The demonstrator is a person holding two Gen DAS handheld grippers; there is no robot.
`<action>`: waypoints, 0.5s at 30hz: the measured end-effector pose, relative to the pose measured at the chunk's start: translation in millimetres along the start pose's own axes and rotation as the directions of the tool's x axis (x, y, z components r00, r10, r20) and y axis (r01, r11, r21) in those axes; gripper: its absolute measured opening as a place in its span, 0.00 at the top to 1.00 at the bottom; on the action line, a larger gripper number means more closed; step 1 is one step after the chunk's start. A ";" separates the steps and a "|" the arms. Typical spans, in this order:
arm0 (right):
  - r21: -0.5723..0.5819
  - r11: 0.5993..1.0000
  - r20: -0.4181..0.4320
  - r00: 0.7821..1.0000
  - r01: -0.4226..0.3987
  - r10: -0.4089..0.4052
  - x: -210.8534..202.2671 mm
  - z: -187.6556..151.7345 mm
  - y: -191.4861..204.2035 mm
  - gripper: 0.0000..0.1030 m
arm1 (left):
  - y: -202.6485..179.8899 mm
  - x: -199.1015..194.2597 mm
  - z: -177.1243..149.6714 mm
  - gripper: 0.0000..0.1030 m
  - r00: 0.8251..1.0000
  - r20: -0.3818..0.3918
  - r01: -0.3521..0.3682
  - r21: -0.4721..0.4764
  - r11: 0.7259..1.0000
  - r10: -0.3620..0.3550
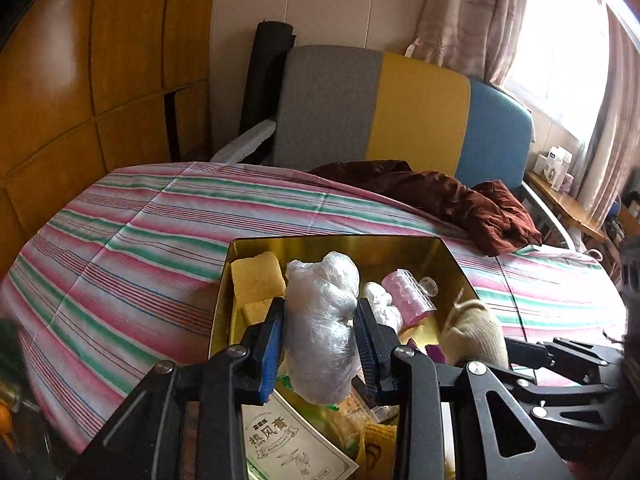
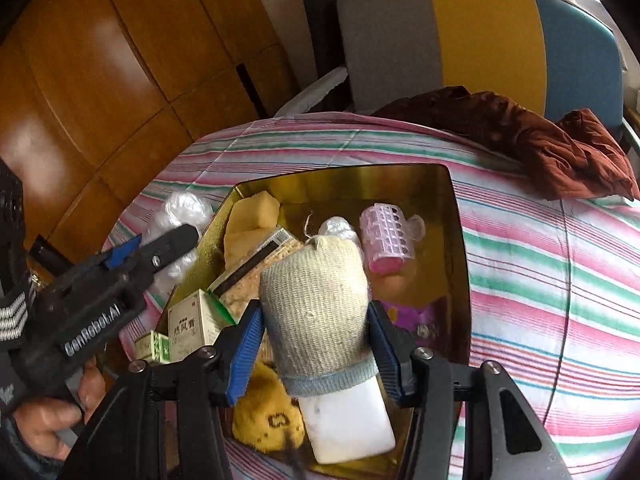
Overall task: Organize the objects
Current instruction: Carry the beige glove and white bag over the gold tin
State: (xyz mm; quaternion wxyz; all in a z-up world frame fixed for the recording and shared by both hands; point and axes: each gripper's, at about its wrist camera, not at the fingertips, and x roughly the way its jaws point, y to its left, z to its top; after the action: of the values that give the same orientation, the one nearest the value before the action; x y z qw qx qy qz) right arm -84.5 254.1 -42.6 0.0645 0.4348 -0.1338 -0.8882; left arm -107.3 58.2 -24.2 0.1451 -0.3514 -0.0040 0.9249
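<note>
The left gripper (image 1: 320, 344), marked "GenRobot.AI" on its body, clamps a crumpled plastic bag (image 1: 322, 328) above the gold tin (image 1: 336, 246) on the striped cloth (image 1: 132, 248). The right gripper (image 2: 316, 344) grips a knit-sleeved white block (image 2: 320, 320) over the same tin, where a box (image 2: 192, 326) reads "热风膏" beside a pink roller (image 2: 386, 236).
</note>
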 end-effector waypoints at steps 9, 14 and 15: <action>0.021 0.999 -0.010 1.000 -0.029 0.029 16.4 3.2 -1.4 0.47 | -1.2 9.3 -8.5 0.64 0.999 -0.026 -0.025 -0.002 1.000 0.025; 0.021 0.999 0.008 0.999 -0.037 0.037 12.5 1.6 -0.9 0.47 | -3.6 7.2 -12.4 0.57 0.999 -0.022 -0.032 0.002 0.999 0.032; 0.023 0.999 0.012 0.999 -0.039 0.038 11.0 2.0 -1.5 0.47 | -3.9 5.4 -12.6 0.56 0.999 -0.016 -0.033 0.001 0.999 0.033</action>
State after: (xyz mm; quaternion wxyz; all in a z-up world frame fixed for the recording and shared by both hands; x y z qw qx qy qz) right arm -92.9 253.3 -50.2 0.0757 0.4277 -0.1530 -0.8876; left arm -101.9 62.2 -36.7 0.1300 -0.3588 0.0033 0.9243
